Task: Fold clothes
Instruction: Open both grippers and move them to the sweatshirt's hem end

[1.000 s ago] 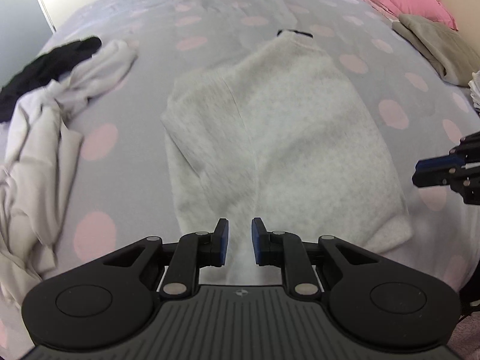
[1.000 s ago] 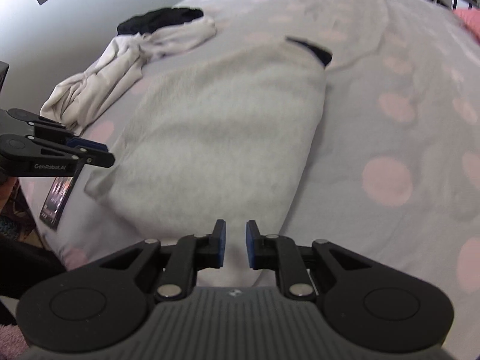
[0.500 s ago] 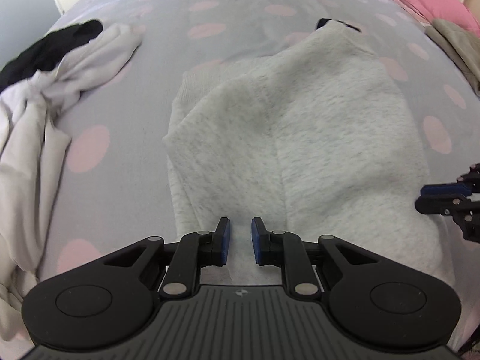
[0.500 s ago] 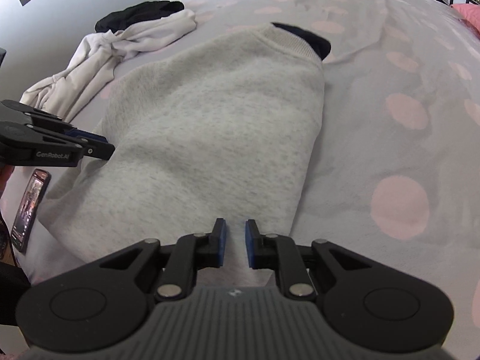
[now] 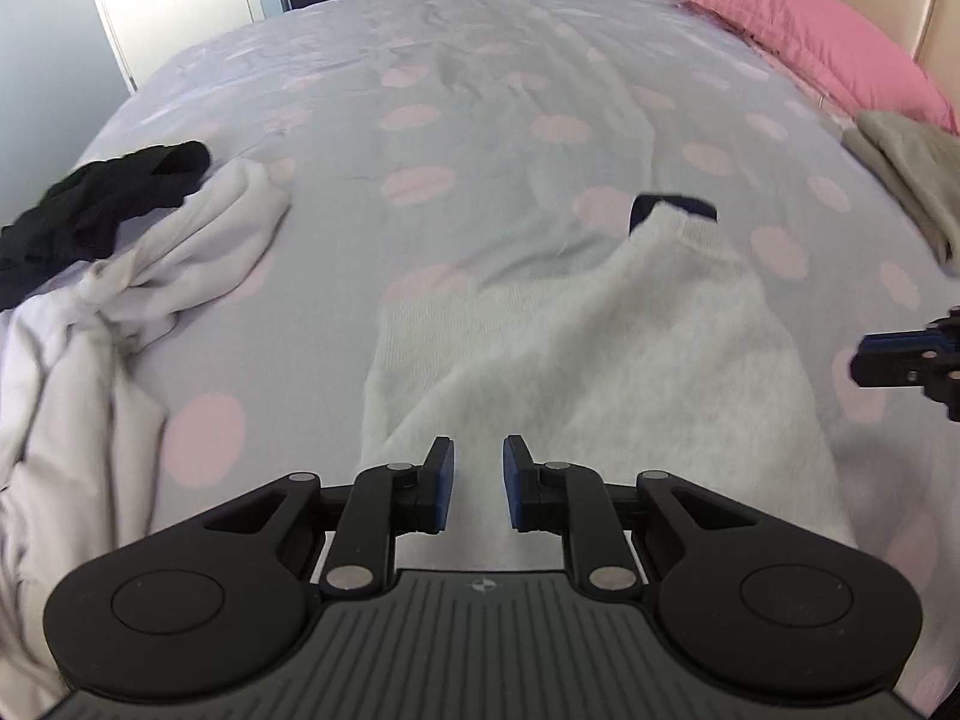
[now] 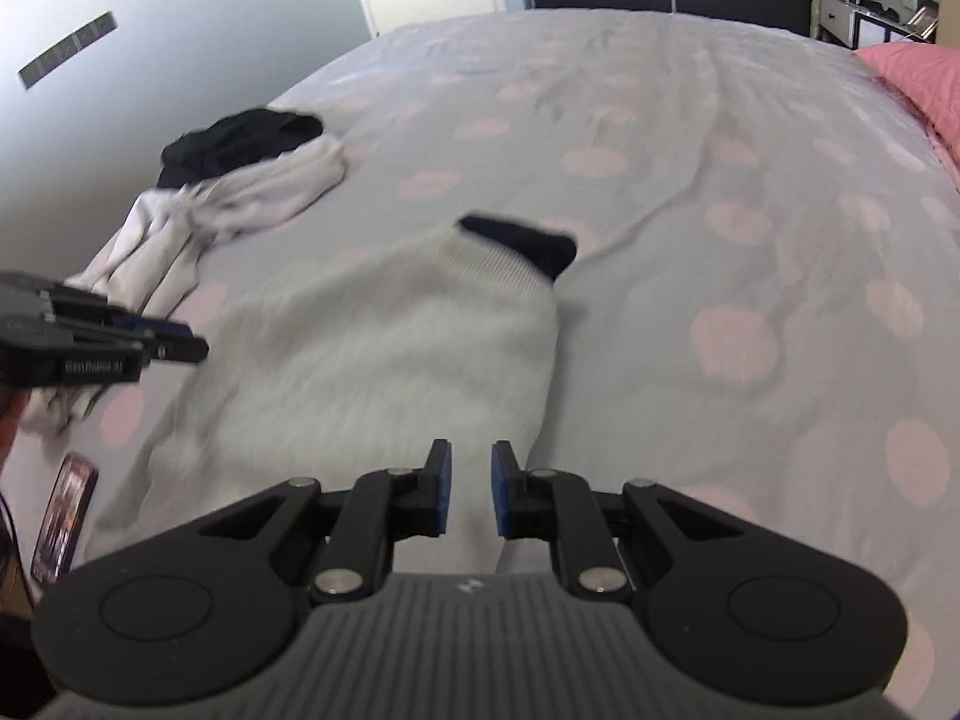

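Fleecy grey sweater (image 5: 600,360), ribbed collar, beneath left gripper (image 5: 478,483) and right gripper (image 6: 470,480), both slightly parted, empty.

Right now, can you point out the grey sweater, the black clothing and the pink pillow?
grey sweater (image 5: 600,372): left wrist view, middle of its body.
black clothing (image 6: 240,141): right wrist view, centre of the crumpled heap.
pink pillow (image 5: 822,48): left wrist view, middle of its top face.

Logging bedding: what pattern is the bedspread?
Grey bedspread with pink dots, clearest in the left wrist view.
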### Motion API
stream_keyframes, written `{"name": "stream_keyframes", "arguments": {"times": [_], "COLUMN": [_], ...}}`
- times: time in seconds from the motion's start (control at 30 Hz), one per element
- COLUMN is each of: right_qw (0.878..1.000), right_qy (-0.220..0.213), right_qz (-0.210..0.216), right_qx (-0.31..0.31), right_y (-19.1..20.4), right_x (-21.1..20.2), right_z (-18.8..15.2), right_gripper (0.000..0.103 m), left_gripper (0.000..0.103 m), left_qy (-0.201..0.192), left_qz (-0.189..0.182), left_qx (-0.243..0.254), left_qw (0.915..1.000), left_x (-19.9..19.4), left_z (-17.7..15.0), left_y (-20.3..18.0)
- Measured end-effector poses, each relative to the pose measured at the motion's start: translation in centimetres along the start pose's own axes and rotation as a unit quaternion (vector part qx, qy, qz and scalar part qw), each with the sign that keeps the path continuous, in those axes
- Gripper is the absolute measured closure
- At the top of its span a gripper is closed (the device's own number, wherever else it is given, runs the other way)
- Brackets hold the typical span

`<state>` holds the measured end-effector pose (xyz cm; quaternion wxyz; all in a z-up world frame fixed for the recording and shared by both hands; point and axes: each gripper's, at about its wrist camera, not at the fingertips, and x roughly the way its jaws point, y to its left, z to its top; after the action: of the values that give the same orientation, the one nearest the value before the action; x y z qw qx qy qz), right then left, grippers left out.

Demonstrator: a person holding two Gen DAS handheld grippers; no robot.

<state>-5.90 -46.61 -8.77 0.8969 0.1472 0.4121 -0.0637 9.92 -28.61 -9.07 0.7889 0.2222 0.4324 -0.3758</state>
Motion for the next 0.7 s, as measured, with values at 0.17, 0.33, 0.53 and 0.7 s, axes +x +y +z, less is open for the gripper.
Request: {"name": "stream_keyframes", "arguments": {"times": [0.17,0.33,0.53,0.7], "right_qw": [1.0,1.0,0.999,0.999], "right_qy": [-0.01,0.01,0.03,0.034], "right_qz": [-0.002,0.002,0.014,0.009], "right_qx": [-0.005,0.007,0.024,0.024], "right_y": [-0.3,-0.8,-2.0,-1.7], "right_x": [4.1,9.1,12.1,11.6], "right_z": [3.7,5.4,4.2,4.5], "right_gripper": [0.086,0.088,0.09,0.09], "left_gripper": [0.088,0.088,0.086,0.086], "left_qy": [0.001,0.033,0.046,0.027], "left_qz": [-0.008,-0.018,-0.038,-0.051], "left_qx": [0.028,0.011,0.003,-0.02], "left_qw": [0.9996,0.9992,0.9982,0.9981], "left_x": [3.4,7.2,8.8,6.2], "left_z": [2.0,2.4,2.0,2.2], "left_y": [-1.0,0.4,1.7,2.8]}}
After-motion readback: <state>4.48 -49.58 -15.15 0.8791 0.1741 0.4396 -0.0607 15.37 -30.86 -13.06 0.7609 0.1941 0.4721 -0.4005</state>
